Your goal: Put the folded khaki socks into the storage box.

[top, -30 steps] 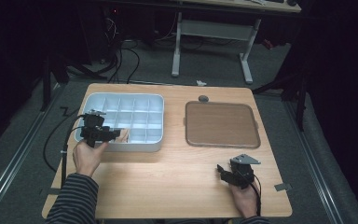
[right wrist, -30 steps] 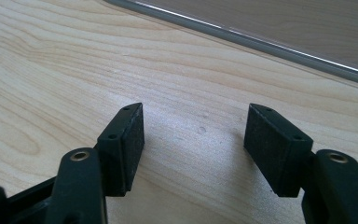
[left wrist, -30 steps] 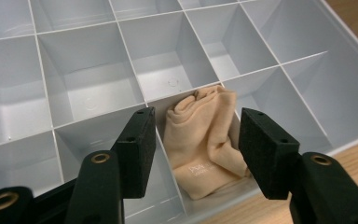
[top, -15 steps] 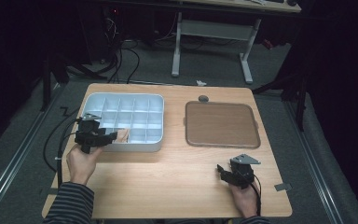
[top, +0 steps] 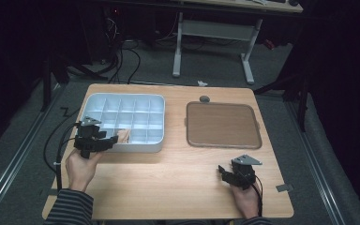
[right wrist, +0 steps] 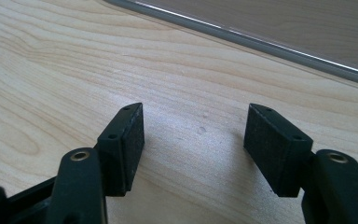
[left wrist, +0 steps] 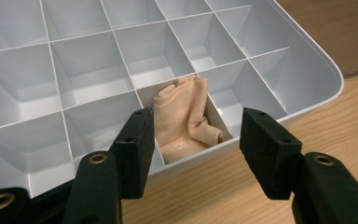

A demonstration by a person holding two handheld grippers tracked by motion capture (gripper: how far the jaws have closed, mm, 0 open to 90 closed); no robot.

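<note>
Left claw (left wrist: 196, 140) agape before boxed cloth (left wrist: 186, 116).

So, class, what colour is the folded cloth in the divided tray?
Pale peach. The cloth shows best in the left gripper view, inside the tray.

Your left gripper (top: 107, 142) hung open at the near edge of the white divided tray (top: 93, 101), by a beige cloth (top: 123, 136), while your right gripper (top: 228, 171) rested near the brown mat (top: 222, 124).
</note>
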